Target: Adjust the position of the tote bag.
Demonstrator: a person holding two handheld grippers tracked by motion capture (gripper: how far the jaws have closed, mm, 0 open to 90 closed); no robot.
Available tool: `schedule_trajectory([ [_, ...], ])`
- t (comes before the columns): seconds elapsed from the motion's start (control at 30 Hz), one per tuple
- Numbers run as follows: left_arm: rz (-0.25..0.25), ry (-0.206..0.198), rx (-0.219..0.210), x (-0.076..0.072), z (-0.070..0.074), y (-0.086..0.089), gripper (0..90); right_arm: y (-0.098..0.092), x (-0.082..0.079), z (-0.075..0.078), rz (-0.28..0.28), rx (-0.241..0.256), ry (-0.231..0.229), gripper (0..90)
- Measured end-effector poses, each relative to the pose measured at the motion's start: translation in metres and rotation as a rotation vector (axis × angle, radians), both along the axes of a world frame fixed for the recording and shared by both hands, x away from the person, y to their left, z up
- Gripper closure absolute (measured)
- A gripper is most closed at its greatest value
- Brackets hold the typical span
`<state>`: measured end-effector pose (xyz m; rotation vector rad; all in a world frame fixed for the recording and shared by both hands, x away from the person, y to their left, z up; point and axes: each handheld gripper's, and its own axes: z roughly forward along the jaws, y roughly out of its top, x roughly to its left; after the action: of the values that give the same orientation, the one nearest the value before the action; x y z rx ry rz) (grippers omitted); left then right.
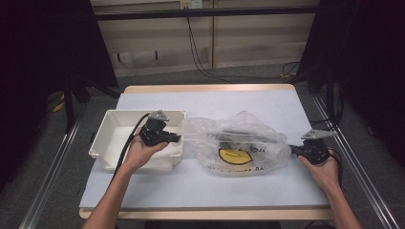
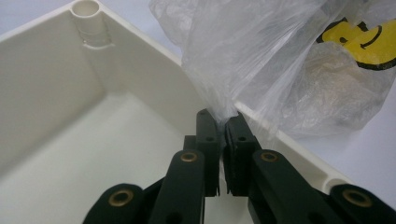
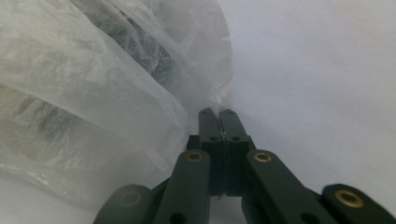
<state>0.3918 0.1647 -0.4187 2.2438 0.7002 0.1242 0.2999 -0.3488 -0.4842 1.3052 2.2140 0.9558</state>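
Your left gripper (image 1: 175, 139) and right gripper (image 1: 291, 150) each clamp an end of the plastic bag (image 1: 241, 145), which is stretched lengthwise between them, its left end just over the white bin (image 1: 109, 133).

Layout on the table (image 1: 267, 102). A tray (image 1: 111, 135) lies at the left; a plastic bag (image 1: 241, 143) lies just right of it, at centre, its left end reaching the tray's right wall. The left hand-held gripper (image 1: 176, 138) sits over the tray's right part, jaws pointing right and pinched on the bag's left end above that wall. The right hand-held gripper (image 1: 292, 149) lies at the bag's right end, jaws pointing left and closed on the film there. The bag spans between the 2 grippers. Both forearms enter from the near edge.
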Motion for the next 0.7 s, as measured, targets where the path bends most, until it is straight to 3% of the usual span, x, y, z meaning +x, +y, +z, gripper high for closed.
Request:
schedule_trajectory([
  [0.1,0.024,-0.009,0.008,-0.001,0.003,0.003,71.4,-0.002,0.0,0.005,-0.002,0.018,-0.025,76.4],
  [0.17,0.004,-0.017,-0.013,-0.005,0.007,0.006,68.9,-0.004,-0.002,0.012,0.005,0.043,-0.041,73.4],
  [0.33,0.031,-0.077,-0.039,-0.015,0.023,0.015,54.1,-0.008,-0.012,0.028,-0.01,0.083,-0.091,55.9],
  [0.43,0.036,-0.098,-0.082,-0.022,0.032,0.021,46.7,-0.008,-0.021,0.042,-0.013,0.11,-0.131,46.5],
  [0.6,0.038,-0.133,-0.109,-0.033,0.044,0.028,40.8,-0.014,-0.034,0.061,-0.009,0.162,-0.177,35.0],
  [0.7,0.028,-0.151,-0.133,-0.039,0.05,0.028,40.4,-0.015,-0.041,0.067,0.001,0.165,-0.192,29.4],
])
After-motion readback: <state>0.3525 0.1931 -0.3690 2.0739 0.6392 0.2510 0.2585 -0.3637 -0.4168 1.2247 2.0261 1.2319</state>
